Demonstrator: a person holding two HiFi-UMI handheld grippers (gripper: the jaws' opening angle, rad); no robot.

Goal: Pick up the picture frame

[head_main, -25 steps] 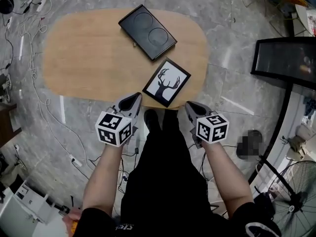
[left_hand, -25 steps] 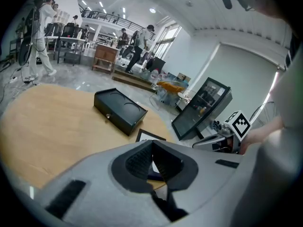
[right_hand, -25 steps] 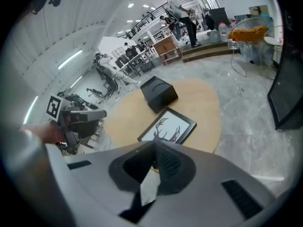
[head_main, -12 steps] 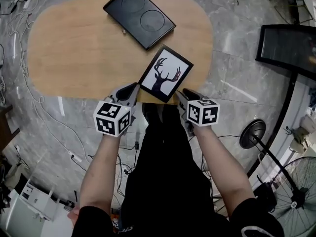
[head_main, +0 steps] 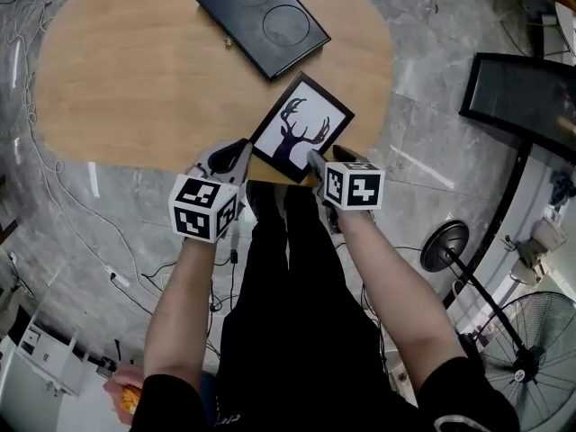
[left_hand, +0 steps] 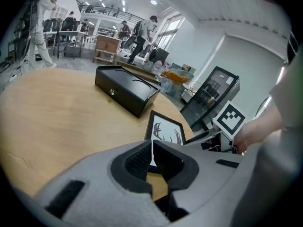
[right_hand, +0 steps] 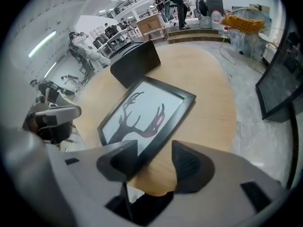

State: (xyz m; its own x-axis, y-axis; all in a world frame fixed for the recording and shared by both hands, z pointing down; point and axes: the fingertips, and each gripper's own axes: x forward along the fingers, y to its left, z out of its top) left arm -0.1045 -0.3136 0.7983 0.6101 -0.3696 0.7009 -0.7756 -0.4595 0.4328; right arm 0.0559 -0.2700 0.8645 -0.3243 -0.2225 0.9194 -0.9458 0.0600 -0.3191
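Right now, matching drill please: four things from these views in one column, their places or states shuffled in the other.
Things:
1. black-framed deer picture frame
2. flat black box with two round recesses
3. left gripper
4. right gripper

Places or states:
A. jaws together, nothing between them
B. far side of the oval wooden table
C. jaws apart, frame's edge between them
D. lying flat at the table's near edge

Pairs: 1-D, 2-B, 3-A, 4-C.

The right gripper's jaws have just been opening; its pads do not press the frame.
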